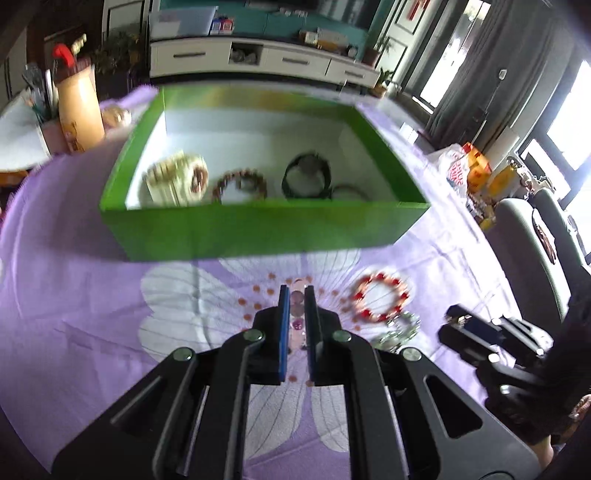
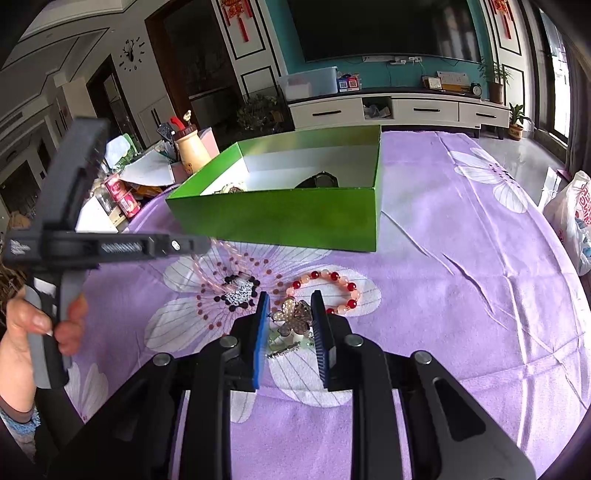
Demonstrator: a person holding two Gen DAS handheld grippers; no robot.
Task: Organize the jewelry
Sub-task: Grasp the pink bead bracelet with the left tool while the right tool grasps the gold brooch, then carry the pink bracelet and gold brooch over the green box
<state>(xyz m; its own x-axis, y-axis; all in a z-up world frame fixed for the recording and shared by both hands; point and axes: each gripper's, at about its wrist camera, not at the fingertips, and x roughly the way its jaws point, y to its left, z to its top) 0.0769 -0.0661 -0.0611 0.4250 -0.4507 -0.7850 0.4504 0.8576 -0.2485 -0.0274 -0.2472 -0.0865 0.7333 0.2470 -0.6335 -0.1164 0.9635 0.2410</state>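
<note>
- We see a purple tablecloth [image 2: 461, 258] printed with white flowers.
- Behind the table we find a white TV cabinet [image 2: 399, 109] with a dark television [image 2: 384, 29] above it.
- At the left stands a tan bottle [image 2: 190, 149] with a red cap.
- We note a deer wall clock [image 2: 130, 55], potted plants [image 2: 495, 79] and a white plastic bag [image 2: 570, 218].

One green box [image 1: 258, 229]. Four bracelets inside: cream [image 1: 175, 181], brown beaded [image 1: 240, 184], two dark [image 1: 306, 175] [image 1: 349, 192]. One red-and-pink bracelet [image 2: 327, 290], one butterfly ornament [image 2: 295, 315], one pink bead strand [image 2: 218, 266] on tabletop [image 2: 461, 295].
</note>
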